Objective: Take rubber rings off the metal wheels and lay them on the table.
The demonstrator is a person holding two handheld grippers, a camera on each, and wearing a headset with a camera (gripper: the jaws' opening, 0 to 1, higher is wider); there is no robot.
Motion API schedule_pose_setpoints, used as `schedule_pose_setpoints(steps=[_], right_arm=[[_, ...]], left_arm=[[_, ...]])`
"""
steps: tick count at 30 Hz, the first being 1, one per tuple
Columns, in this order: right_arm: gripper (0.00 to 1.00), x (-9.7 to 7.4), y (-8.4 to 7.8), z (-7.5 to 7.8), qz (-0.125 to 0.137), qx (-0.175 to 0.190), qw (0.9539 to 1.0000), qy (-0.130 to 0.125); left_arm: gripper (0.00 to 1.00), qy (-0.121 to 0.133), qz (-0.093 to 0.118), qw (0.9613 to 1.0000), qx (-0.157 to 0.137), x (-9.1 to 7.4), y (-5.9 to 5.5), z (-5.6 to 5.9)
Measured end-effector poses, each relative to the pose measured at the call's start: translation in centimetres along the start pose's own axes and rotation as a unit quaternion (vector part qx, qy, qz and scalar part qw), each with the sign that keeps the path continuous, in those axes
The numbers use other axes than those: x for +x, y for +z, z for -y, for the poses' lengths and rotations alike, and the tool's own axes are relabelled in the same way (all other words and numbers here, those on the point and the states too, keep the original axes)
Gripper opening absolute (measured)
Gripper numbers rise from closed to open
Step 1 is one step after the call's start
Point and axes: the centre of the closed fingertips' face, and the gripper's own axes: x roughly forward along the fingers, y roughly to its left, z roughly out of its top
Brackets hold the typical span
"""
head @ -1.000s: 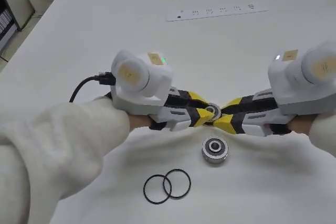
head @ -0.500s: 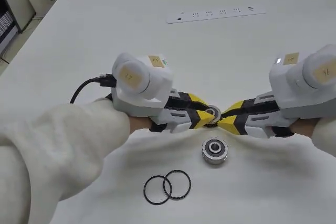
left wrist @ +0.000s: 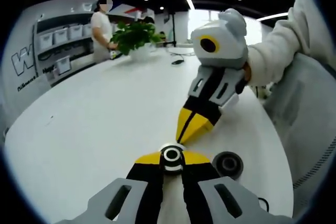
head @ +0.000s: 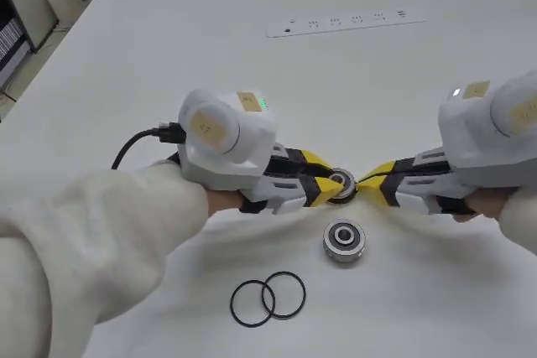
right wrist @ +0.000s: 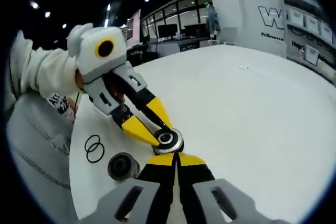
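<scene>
My left gripper [head: 334, 185] is shut on a small metal wheel [head: 341, 179] and holds it just above the white table [head: 252, 81]. In the left gripper view the wheel [left wrist: 172, 155] sits between my yellow jaw tips. My right gripper [head: 363, 186] comes in from the right, shut, with its tips against the wheel's dark rim [right wrist: 169, 139]. Whether it pinches a rubber ring there is too small to tell. A second metal wheel [head: 344, 239] lies flat on the table below them. Two black rubber rings [head: 268, 298] lie overlapping near the front edge.
A white power strip [head: 346, 21] lies far back on the table. A black cable [head: 138, 136] trails left from the left gripper. The person's white sleeves cover the near table. In the background stand a potted plant [left wrist: 134, 38] and a person [left wrist: 100, 24].
The right gripper has drawn slightly to the right, away from the wheel. The left gripper and the wheel it holds have stayed put.
</scene>
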Motion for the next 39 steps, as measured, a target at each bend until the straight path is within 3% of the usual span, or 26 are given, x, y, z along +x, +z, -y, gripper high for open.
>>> schedule_pose_setpoints(steps=[2, 4, 6, 9, 11, 13, 14, 26, 39], right_arm=[[0.00, -0.1, 0.6, 0.1, 0.023, 0.059, 0.9980, 0.009], [0.00, -0.1, 0.4, 0.4, 0.023, 0.113, 0.9932, 0.012], [0.00, -0.1, 0.4, 0.3, 0.034, 0.122, 0.9918, 0.021], [0.00, -0.1, 0.4, 0.2, 0.046, 0.185, 0.9813, 0.030], [0.00, -0.1, 0.4, 0.1, 0.046, 0.175, 0.9830, 0.030], [0.00, -0.1, 0.5, -0.2, 0.038, 0.129, 0.9907, 0.019], [0.00, 0.0, 0.6, -0.3, 0.035, 0.119, 0.9921, 0.017], [0.00, 0.2, 0.9, -0.9, 0.026, 0.087, 0.9958, 0.013], [0.00, 0.3, 1.2, -1.2, 0.027, 0.087, 0.9957, 0.019]], left_arm=[[0.13, 0.000, 0.000, 1.0000, 0.000, 0.1, 0.0, 0.0], [0.13, 0.001, 0.001, 1.0000, -0.002, 0.1, 0.0, 0.0], [0.13, 0.002, 0.002, 1.0000, -0.004, 0.1, 0.0, 0.0], [0.13, 0.004, 0.002, 1.0000, -0.003, 0.1, 0.0, 0.0], [0.13, 0.004, 0.001, 1.0000, -0.001, 0.1, 0.1, 0.0], [0.13, 0.006, 0.001, 0.9999, 0.009, 0.1, 0.1, 0.1], [0.13, 0.007, 0.001, 0.9999, 0.011, 0.1, 0.1, 0.1], [0.13, 0.013, -0.003, 0.9999, 0.007, 0.3, 0.3, 0.2], [0.13, 0.014, -0.006, 0.9999, 0.008, 0.4, 0.4, 0.2]])
